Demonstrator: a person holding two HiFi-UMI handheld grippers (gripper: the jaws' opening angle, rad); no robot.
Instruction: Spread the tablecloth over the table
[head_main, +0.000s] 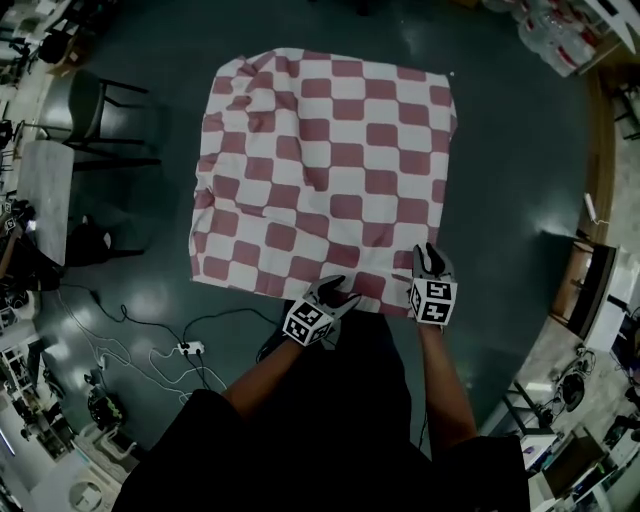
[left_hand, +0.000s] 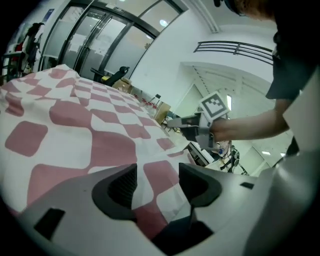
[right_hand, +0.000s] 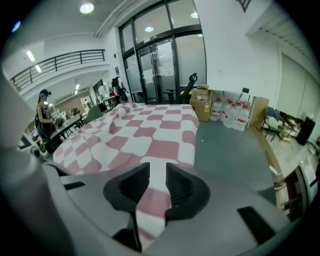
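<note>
The red-and-white checked tablecloth (head_main: 325, 170) is laid out as 1 big square over the dark green floor (head_main: 520, 180). It is mostly flat, with creases running down its left side and a few ripples along the near hem. Both grippers are at that near hem, close together.

The left gripper (head_main: 335, 293) sits at the middle of the edge. In its own view the 2 jaws stand well apart; the checked cloth runs through the gap between them, loose, and neither pad presses on it.

The right gripper (head_main: 430, 256) is just beside the near right corner. In the right gripper view its jaws are drawn close and clamped on a fold of the tablecloth (right_hand: 150, 135), with a strip of cloth hanging down below the pads. The left gripper view also catches the right gripper (left_hand: 176, 123) out at the far side, a hand wrapped round it.

Off to the left stands a dark chair (head_main: 90, 105), and a white power strip (head_main: 190, 348) lies among cables on the floor near the person's feet. By the glass doors (right_hand: 160, 65) there is a cardboard box (right_hand: 202, 107) next to a row of water bottles (right_hand: 230, 114). A person (right_hand: 44, 116) stands by the desks at far left.
</note>
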